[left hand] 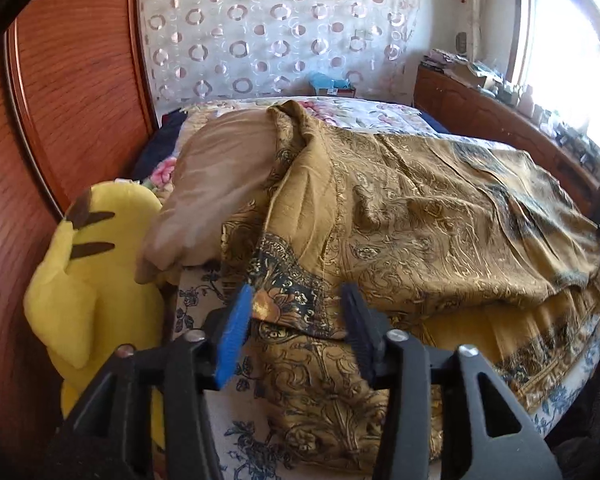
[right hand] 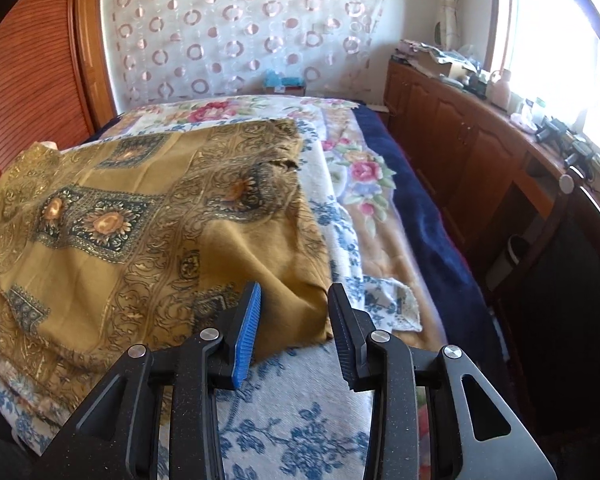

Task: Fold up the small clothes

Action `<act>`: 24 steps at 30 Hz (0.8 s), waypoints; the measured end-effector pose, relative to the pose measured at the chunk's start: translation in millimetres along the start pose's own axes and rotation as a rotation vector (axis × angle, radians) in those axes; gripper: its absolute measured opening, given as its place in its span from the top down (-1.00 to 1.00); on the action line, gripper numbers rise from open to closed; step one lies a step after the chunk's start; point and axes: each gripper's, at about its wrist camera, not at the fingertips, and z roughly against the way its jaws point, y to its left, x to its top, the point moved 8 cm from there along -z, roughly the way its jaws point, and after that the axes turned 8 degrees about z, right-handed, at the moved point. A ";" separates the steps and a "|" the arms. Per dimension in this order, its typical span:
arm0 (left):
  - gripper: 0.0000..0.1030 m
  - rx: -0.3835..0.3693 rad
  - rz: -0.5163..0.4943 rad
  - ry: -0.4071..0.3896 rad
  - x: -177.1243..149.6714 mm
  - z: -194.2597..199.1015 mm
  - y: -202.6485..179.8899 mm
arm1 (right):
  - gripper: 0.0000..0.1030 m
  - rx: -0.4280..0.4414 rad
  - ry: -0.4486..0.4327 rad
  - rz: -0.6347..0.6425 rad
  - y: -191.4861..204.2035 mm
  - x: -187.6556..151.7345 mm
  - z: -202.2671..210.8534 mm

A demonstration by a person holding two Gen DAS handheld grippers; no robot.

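Observation:
A mustard-gold patterned cloth [left hand: 440, 224] with dark floral borders lies rumpled and partly doubled over on the bed; it also shows in the right wrist view [right hand: 140, 216]. My left gripper [left hand: 296, 300] is open, its jaws standing on either side of a dark-bordered corner of the cloth. My right gripper [right hand: 294, 300] is open just before the cloth's near right corner, jaws apart around its edge. Neither gripper clamps fabric.
The bed has a white cover with blue flowers [right hand: 300, 412], a floral blanket [right hand: 360, 176] and a navy edge. A yellow plush toy [left hand: 96, 280] and beige pillow [left hand: 212, 200] sit left. A wooden wardrobe [left hand: 60, 100] stands left, wooden cabinets [right hand: 480, 152] right.

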 end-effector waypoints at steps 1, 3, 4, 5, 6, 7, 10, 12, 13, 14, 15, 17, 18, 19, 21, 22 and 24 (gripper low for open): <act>0.02 0.011 0.005 0.000 0.5 -2.8 3.1 | 0.31 -0.004 -0.002 -0.005 -1.6 -0.8 1.4; 0.02 0.038 0.010 -0.001 1.9 -7.8 8.8 | 0.30 -0.004 -0.005 -0.021 -5.7 -1.7 3.8; 0.02 0.054 0.019 -0.002 3.2 -11.1 13.2 | 0.29 -0.005 -0.006 -0.024 -7.2 -2.0 4.9; 0.02 0.061 0.028 -0.003 4.5 -13.3 16.7 | 0.29 -0.005 -0.006 -0.026 -8.1 -2.4 5.4; 0.02 0.070 0.044 0.000 5.4 -15.9 21.3 | 0.29 -0.002 -0.001 -0.028 -8.5 -3.2 4.5; 0.02 0.075 0.052 0.004 5.6 -17.1 23.8 | 0.29 0.002 0.003 -0.028 -9.8 -3.8 3.3; 0.62 0.047 0.028 -0.009 5.3 -15.2 20.2 | 0.29 0.028 0.016 -0.027 -6.7 -6.9 -1.8; 1.00 0.026 0.020 0.003 2.8 -14.2 16.9 | 0.58 0.052 0.008 -0.016 -1.4 -6.4 -1.3; 1.00 0.011 0.016 0.007 2.1 -13.6 14.6 | 0.85 0.065 0.004 -0.009 1.1 -6.0 -0.7; 1.00 0.002 0.014 0.009 1.1 -12.3 12.8 | 0.88 0.089 -0.006 0.006 6.4 -4.5 1.0; 1.00 -0.017 0.013 0.002 0.7 -8.3 9.6 | 0.89 0.088 -0.018 0.011 8.1 -2.9 3.2; 1.00 -0.042 0.022 -0.015 1.0 0.5 6.2 | 0.95 0.096 -0.048 0.015 11.9 2.1 9.7; 1.00 -0.051 0.029 -0.026 1.8 6.1 4.6 | 0.97 0.104 -0.065 0.020 14.4 4.8 13.4; 1.00 -0.065 0.038 -0.038 2.4 12.3 3.5 | 0.98 0.101 -0.078 0.020 15.0 6.8 16.6; 1.00 -0.102 0.066 -0.052 3.1 24.5 1.8 | 0.99 0.105 -0.110 0.015 15.0 13.5 25.2; 1.00 -0.127 0.087 -0.048 1.8 30.8 2.4 | 0.99 0.104 -0.133 0.004 12.7 17.6 31.9; 1.00 -0.159 0.126 -0.051 -1.2 43.7 5.7 | 0.99 0.100 -0.167 -0.019 6.7 25.3 41.5</act>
